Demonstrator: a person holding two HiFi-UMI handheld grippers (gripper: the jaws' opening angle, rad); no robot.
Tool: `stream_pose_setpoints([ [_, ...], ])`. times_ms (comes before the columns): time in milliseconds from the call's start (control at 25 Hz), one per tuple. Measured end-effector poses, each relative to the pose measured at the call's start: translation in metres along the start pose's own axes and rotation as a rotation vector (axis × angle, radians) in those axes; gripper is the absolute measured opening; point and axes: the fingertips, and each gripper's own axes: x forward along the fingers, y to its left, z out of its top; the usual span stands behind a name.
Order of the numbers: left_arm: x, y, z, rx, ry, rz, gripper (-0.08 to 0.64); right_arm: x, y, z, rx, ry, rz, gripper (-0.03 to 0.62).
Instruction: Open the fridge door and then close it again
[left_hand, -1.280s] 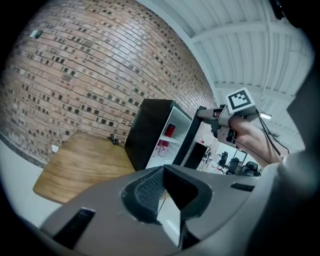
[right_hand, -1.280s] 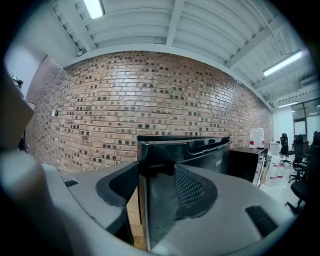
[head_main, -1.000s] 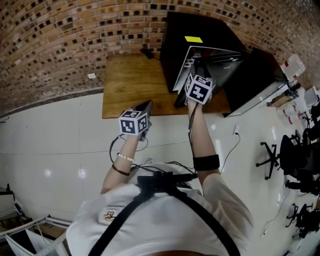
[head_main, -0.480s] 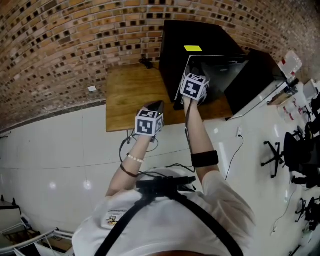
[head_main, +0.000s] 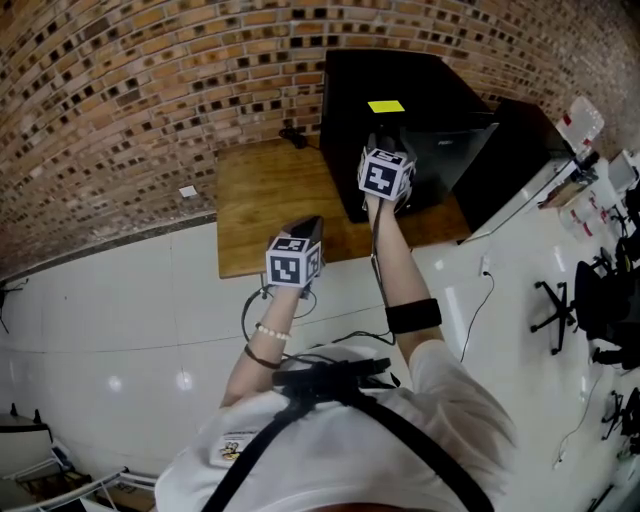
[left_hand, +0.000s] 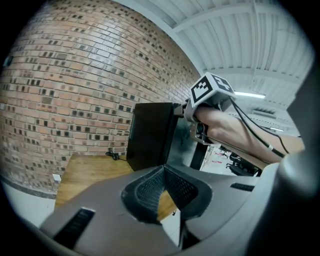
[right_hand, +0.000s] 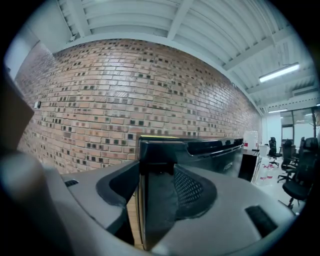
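The black fridge (head_main: 400, 75) stands in the upper middle of the head view, on a wooden surface (head_main: 270, 180) against the brick wall (head_main: 150, 80), with a yellow sticker (head_main: 386, 106) on its top. Its door (head_main: 450, 150) looks slightly ajar, close to the cabinet. The free edge of the door runs upright between the jaws of the right hand-held gripper (head_main: 385, 145). In the right gripper view that edge fills the gap, and the jaws pinch it from both sides while the glossy door front stretches away to the right of the frame. The left hand-held gripper (head_main: 308, 232) hovers lower and further left, over the near edge of the surface and apart from the fridge. Its jaws are pressed together with nothing between them, as the left gripper view shows. A black cable (head_main: 292, 133) lies on the surface just left of the fridge. White floor (head_main: 100, 290) fills the left of the head view, and office chairs (head_main: 600, 300) stand at its right edge.
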Motion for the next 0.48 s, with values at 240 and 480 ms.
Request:
stream_pose_setpoints([
  [240,0.006,-0.003,-0.002,-0.017,0.009,-0.011,0.002,0.001,0.002,0.003,-0.009,0.006,0.037,0.235],
  [480,0.011,-0.014,-0.013,-0.025,0.026,-0.032,0.002,-0.02,-0.005,-0.018,0.11,0.039,0.254,0.201],
])
